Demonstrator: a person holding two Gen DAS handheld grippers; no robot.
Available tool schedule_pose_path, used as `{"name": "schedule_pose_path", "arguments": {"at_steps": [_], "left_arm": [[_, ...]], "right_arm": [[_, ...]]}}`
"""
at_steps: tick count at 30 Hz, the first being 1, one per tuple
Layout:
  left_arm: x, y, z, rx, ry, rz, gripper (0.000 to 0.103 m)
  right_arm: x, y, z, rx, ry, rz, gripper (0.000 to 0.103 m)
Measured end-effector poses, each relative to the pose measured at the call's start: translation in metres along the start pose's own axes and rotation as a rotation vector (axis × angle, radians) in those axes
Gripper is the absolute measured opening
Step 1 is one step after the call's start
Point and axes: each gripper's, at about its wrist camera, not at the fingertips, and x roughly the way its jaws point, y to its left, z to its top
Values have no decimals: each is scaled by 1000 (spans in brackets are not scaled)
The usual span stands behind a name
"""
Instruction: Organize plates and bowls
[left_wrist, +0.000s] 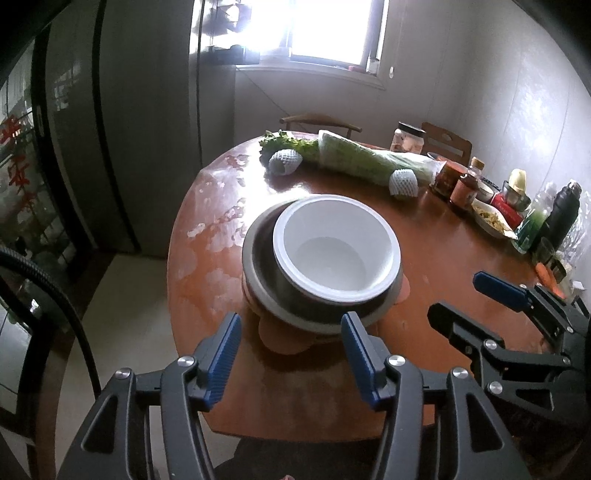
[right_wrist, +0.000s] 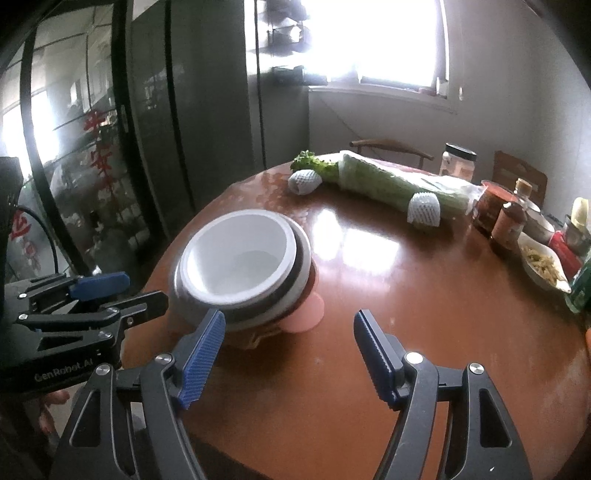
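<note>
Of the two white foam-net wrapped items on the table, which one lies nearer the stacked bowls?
The foam-net item at the celery's stalk end; the other one lies farther off, by its leafy end.

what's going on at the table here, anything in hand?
Nothing in hand. A person holds two grippers over a round wooden table. A white bowl sits nested in a grey bowl on a stack over a pink plate. The left gripper faces the stack, jaws open and empty. The right gripper is open beside it, touching nothing.
</note>
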Motion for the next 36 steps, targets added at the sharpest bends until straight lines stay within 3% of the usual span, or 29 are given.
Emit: {"name": "schedule_pose_path", "arguments": {"at_steps": [18, 36], "left_arm": [[-9, -15, -25, 17, 10, -15, 58], [-22, -25, -33, 41, -6, -16, 58]], "right_arm": [[-23, 2, -39, 48, 12, -32, 74], [-38, 1, -53, 52, 11, -45, 74]]}}
